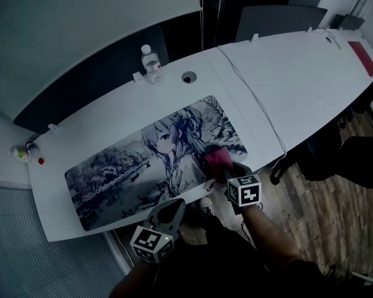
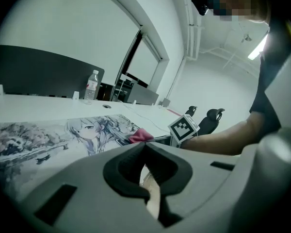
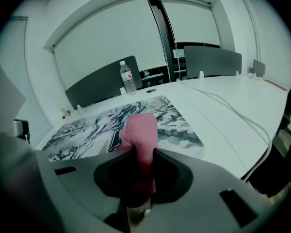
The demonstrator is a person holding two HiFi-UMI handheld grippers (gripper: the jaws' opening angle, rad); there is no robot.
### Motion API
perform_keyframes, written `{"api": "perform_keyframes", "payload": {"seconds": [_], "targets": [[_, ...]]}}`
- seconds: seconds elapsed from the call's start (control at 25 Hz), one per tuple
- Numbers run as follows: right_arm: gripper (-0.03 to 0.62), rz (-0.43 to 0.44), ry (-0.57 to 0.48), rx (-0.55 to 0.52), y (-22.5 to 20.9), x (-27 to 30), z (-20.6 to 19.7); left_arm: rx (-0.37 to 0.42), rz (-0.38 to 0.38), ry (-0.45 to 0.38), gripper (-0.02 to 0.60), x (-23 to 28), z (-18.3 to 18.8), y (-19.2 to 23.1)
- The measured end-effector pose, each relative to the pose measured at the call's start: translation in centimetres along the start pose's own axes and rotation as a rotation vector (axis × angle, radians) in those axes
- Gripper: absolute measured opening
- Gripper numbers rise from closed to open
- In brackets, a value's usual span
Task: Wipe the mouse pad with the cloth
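1. The right gripper [image 3: 140, 166] has its jaws closed on the pink cloth [image 3: 138, 132]. The cloth is bunched between them, and its free end pokes up and forward.
2. The left gripper [image 2: 145, 152] has its jaws drawn together at the tips with nothing between them. It is held at the near edge of the worktop [image 1: 298, 73], just off the front edge of the mouse pad [image 1: 130, 166].
3. From above, the cloth [image 1: 216, 158] sits over the right-hand part of the pad, close to its near edge. It looks to be resting on the printed surface, though I can't be sure how firmly.
4. The cloth looks soft, light and floppy. I'd say the bunched middle is the right place to grip it, leaving a loose fold to drag flat.
5. The pad looks thin and limp. It lies flat now, but I reckon it could ripple or creep under a hard stroke, so pressing a bare corner with the idle gripper might help.
6. Further off, a water bottle [image 1: 150, 64] stands behind the pad. A white cable [image 1: 261, 110] runs across the worktop to its right, clear of the cloth.
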State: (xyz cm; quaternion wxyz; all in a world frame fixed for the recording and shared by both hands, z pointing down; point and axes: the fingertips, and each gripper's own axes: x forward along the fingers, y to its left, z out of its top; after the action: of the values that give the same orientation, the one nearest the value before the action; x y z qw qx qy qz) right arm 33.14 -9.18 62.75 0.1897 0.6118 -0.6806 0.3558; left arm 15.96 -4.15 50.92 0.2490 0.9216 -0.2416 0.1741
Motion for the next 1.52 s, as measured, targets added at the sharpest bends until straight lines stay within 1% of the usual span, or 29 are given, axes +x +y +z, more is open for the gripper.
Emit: {"api": "perform_keyframes", "payload": {"seconds": [0.16,0.28,0.48,0.76,1.0,1.16,1.28,1.44,1.52], "targets": [[0.083,-0.024,-0.004,0.015,-3.1,-0.4,0.7,0.01,-0.015,-0.01,0.006,2.3,1.4,-0.7],[0.083,-0.041,-0.007,0.029,-5.0,-0.7,1.1,0.005,-0.021,-0.01,0.006,3.3,1.7,-1.2],[0.083,-0.051,-0.016,0.037,-6.6,-1.0,1.9,-0.006,-0.019,-0.005,0.005,4.2,1.9,-1.7],[0.082,-0.08,-0.058,0.001,-7.3,-1.1,3.6,-0.011,0.003,-0.012,0.006,4.3,2.1,-1.1],[0.082,-0.102,-0.106,-0.039,-8.1,-1.1,6.4,-0.018,0.019,-0.023,0.005,4.3,2.3,-1.1],[0.083,-0.118,-0.123,-0.078,-8.2,-0.4,8.1,-0.03,0.043,-0.032,0.006,3.7,2.4,-0.8],[0.083,-0.123,-0.116,-0.11,-7.9,0.5,8.8,-0.036,0.07,-0.041,0.006,3.0,2.4,-0.3],[0.083,-0.121,-0.08,-0.14,-7.3,2.2,9.0,-0.061,0.12,-0.055,0.005,1.7,2.0,0.8],[0.083,-0.128,-0.055,-0.178,-7.1,3.1,8.9,-0.076,0.141,-0.061,0.006,1.2,1.7,1.4]]}}
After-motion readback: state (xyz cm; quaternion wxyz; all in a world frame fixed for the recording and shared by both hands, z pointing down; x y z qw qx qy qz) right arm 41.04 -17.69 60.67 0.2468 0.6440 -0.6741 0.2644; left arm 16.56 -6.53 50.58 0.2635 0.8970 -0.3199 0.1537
